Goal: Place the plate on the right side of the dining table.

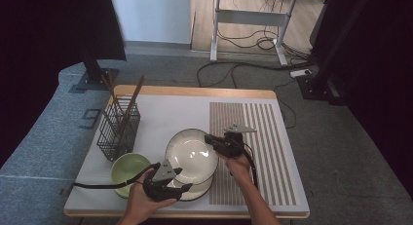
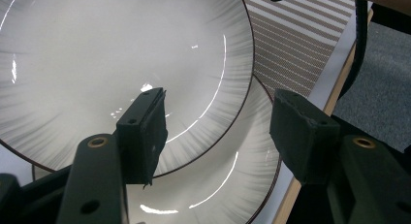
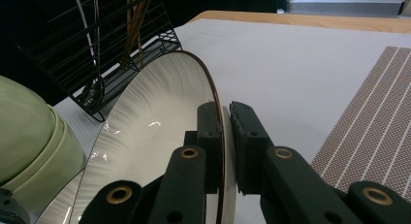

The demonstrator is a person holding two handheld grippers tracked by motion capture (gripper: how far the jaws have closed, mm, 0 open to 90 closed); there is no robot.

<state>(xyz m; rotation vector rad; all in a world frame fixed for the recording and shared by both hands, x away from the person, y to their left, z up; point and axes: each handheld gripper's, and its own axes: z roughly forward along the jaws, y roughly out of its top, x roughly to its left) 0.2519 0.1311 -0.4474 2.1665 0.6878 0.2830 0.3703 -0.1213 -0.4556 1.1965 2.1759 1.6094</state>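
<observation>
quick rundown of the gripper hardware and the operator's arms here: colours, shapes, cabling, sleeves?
Both handheld units are black. The left gripper and right gripper each carry a grey three-cornered plate on top and trail a black cable. Up close, the jaws are black angular links with brass-coloured rivets, ending in blocky black pads, one with a chipped, worn edge. The forearms are bare; no sleeves or gloves in view.

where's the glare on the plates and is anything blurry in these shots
High view: soft sheen on the upper plate, room edges dark. Left gripper view: bright streaks on the upper plate and on the lower plate, left side washed out. Right gripper view: glints on the plate, green bowl soft, right gripper sharp.
</observation>
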